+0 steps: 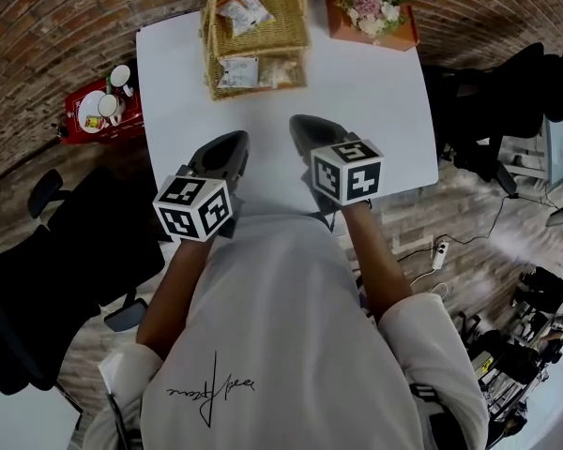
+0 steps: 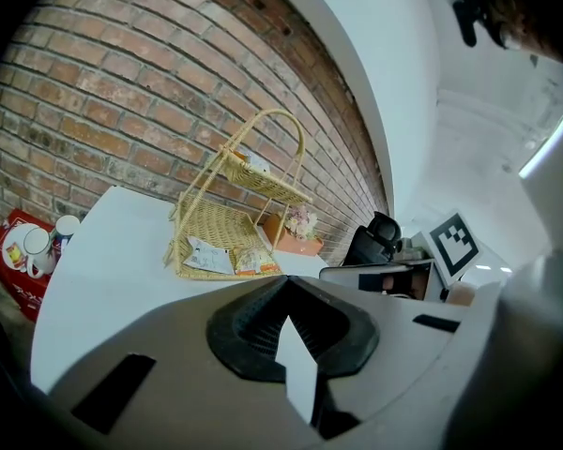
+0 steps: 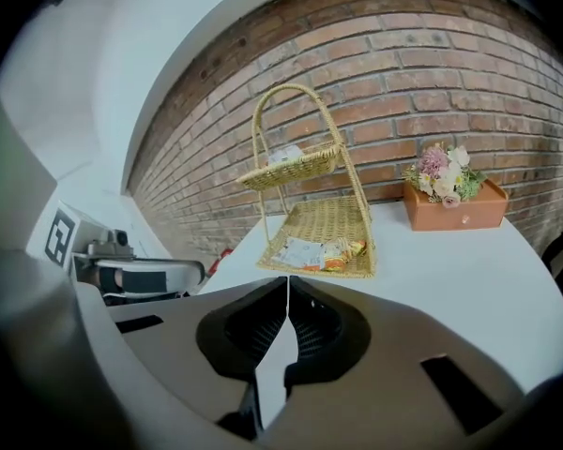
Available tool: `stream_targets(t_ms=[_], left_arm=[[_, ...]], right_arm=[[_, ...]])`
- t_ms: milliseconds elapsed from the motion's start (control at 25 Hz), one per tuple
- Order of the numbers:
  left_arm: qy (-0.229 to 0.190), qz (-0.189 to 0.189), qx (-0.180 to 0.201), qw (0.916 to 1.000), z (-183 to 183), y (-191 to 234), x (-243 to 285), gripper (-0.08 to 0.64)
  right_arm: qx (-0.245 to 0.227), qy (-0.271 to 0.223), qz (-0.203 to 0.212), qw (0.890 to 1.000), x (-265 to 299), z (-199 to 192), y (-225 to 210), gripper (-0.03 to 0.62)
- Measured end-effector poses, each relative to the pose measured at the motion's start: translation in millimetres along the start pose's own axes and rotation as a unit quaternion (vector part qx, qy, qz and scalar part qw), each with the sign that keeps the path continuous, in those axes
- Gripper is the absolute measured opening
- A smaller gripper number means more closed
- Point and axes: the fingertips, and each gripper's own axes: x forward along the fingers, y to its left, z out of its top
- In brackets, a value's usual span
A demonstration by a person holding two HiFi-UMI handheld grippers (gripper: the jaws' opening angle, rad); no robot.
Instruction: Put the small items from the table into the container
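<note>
Seen from the head view, the two-tier wicker basket (image 1: 255, 26) stands at the far edge of the white table (image 1: 375, 73), at the top centre of the frame, close against the brick wall. Its lower tier holds a white packet (image 1: 236, 71) and an orange snack packet (image 1: 281, 68) side by side, and its upper tier holds more small packets (image 1: 244, 12). The left gripper (image 1: 233, 141) sits over the near edge of the table at lower centre-left, its jaws closed tip to tip with nothing between them (the left gripper view shows the pads meeting at one point). The right gripper (image 1: 300, 122) is just beside it at centre, reaching a little further over the table, and its jaws are likewise pressed together and empty. Both point toward the basket, which lies well apart from them. An orange box of flowers (image 1: 373, 15) stands at the upper right of the table, near the basket. A red tray with cups (image 1: 98, 111) lies off the table's left edge.
</note>
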Motion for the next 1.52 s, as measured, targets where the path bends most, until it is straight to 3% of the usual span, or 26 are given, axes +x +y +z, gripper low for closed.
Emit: stream_targets(t_ms=[320,760,1520], left_arm=[[-0.006,-0.009,0.002,0.9999,6,-4,-3,0.009],[-0.048,-0.022,0.050,0.9974,50,-20,-9,0.009],[-0.047,-0.033,0.050,0.9971,46,-29,-12,0.009]], right_arm=[[0.004,-0.037,0.007,0.999,-29,18,7,0.021],[-0.022,-0.074,0.047,0.996,-62,38,20,0.020],[-0.032,-0.078,0.043,0.995,-76,35,25,0.020]])
